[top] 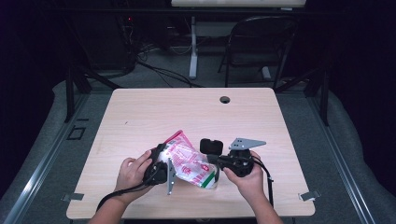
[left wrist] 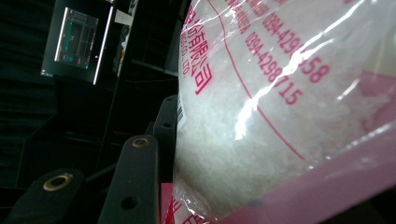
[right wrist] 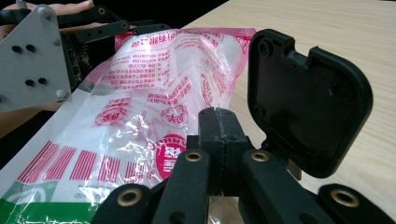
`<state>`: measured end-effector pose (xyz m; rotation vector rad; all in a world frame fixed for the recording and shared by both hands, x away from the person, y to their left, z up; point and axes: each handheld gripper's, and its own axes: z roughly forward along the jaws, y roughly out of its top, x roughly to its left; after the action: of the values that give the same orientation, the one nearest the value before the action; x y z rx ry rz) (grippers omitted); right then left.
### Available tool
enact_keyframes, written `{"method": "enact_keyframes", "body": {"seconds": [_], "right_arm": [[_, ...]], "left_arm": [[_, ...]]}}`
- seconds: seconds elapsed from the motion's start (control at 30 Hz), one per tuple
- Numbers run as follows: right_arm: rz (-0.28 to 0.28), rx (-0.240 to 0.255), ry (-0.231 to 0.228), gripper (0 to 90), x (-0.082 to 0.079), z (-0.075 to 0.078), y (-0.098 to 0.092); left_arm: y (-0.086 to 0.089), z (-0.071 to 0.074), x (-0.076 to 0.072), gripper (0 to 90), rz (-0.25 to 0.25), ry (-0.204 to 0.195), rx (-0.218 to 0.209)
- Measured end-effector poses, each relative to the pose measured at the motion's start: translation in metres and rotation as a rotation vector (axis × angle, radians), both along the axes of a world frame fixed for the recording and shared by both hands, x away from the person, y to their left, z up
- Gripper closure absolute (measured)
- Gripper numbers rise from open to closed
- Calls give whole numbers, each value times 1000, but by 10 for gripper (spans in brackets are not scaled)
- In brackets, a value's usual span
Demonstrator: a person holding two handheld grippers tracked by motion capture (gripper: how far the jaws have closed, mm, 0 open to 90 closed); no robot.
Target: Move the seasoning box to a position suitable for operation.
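Listing from my left: my left gripper point(top: 159, 167), jaws part-spread and pressed against one end of the plastic bag point(top: 189, 161); a black jaw lies flat against the film in the left gripper view. Bag: clear film, pink and red print, green band at the near end, packed with white granular stuff point(left wrist: 243, 135). It lies slanted on the wooden table point(top: 140, 116), near the front edge, between my two hands. My right gripper point(right wrist: 218, 122): jaws pressed together, nipping the bag's near end just right of the green band. A flat black paddle-shaped part point(right wrist: 306, 100) stands just beside those jaws, over bare wood. Far half of the table: open board with a round cable hole point(top: 225, 99). Beyond the far edge: a folding chair point(top: 261, 44) and a desk leg point(top: 193, 46), well apart from the work.
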<state>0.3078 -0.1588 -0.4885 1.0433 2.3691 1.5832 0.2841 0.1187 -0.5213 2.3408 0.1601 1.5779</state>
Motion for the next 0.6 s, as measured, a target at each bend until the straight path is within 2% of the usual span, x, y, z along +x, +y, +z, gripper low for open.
{"method": "enact_keyframes", "body": {"seconds": [0.6], "right_arm": [[-8, 18, 2, 900, 4, 0, -2]], "left_arm": [[-4, 8, 1, 627, 6, -34, 56]]}}
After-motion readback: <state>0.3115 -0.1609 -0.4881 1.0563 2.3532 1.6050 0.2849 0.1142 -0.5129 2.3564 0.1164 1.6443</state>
